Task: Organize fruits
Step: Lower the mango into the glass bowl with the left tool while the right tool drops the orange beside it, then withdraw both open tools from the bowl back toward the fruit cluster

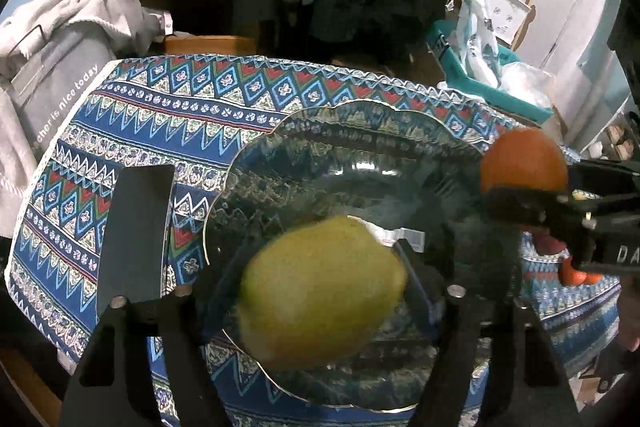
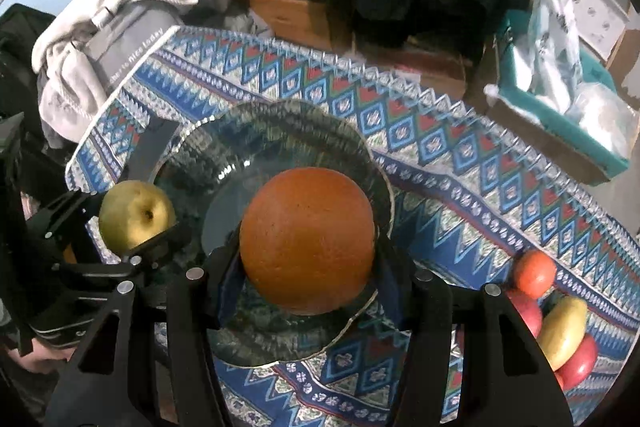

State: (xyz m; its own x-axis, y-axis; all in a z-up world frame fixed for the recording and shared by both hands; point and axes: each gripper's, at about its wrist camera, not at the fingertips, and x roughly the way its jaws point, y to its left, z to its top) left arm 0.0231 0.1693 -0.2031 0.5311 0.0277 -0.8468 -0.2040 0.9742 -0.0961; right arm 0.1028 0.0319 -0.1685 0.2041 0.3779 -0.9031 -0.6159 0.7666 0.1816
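Right tool clamped on orange, angled steeply down over glass plate; left tool jaws apart, only its right finger at the green apple; apple's stem pit faces right; worktop cloth beneath; spare fruits near right.

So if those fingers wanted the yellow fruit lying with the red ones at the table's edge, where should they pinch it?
Probably across its narrow middle. The yellow fruit is elongated and lies tilted, so the fingers should straddle its short width, coming down from above. Red fruits press against both long sides, leaving little room, so nudging it free of them first may help.
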